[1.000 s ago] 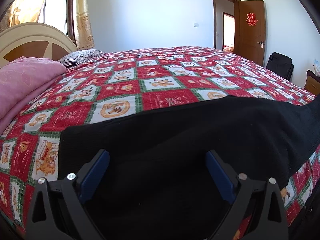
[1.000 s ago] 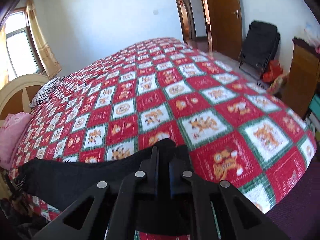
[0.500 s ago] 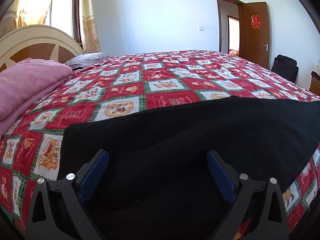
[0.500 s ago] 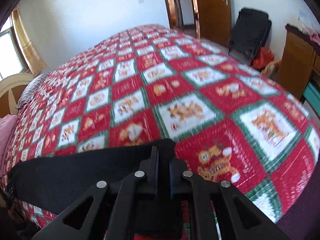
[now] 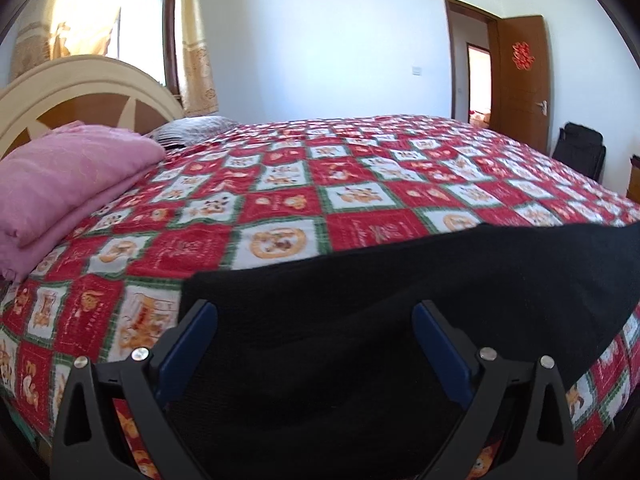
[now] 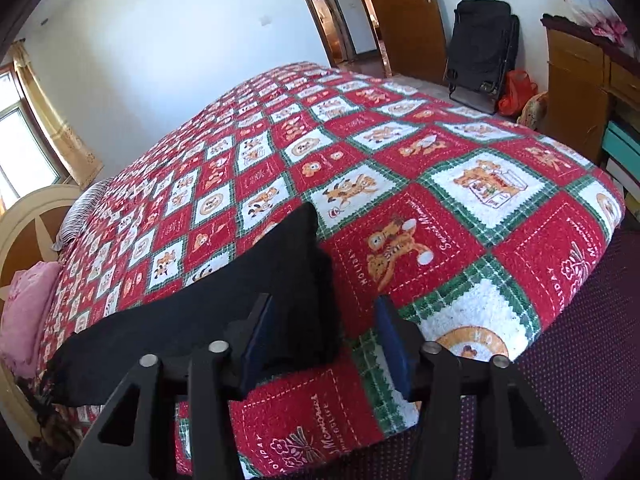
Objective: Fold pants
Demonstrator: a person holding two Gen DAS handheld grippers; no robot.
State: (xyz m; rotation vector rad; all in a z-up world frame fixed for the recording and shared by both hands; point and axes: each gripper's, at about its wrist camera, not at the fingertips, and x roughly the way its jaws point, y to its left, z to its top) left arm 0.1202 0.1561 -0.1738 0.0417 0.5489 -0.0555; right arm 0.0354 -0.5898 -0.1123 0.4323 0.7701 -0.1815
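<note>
The left gripper (image 5: 314,322) stands with its jaws wide apart over the black pants (image 5: 400,300), pressing on nothing. The right gripper (image 6: 324,332) has just been opening; its jaws are apart, the pants' end (image 6: 288,280) lies between them, against the left pad, clear of the right one.

The pants lie flat as a long band along the near edge of the bed (image 6: 460,208), on the red checked quilt (image 5: 280,208). Past them the quilt is open all the way to the far side.

The left view alone shows the pants' wide end and, to its left, bare quilt up to a folded pink blanket (image 5: 68,176) by the headboard (image 5: 80,92), with a striped pillow (image 5: 192,128) behind. The right view alone shows the bed's foot corner dropping to a dark dotted bed skirt (image 6: 560,360), and beyond it a black folded chair (image 6: 480,48), a wooden cabinet (image 6: 576,88) and the door (image 6: 400,12).
</note>
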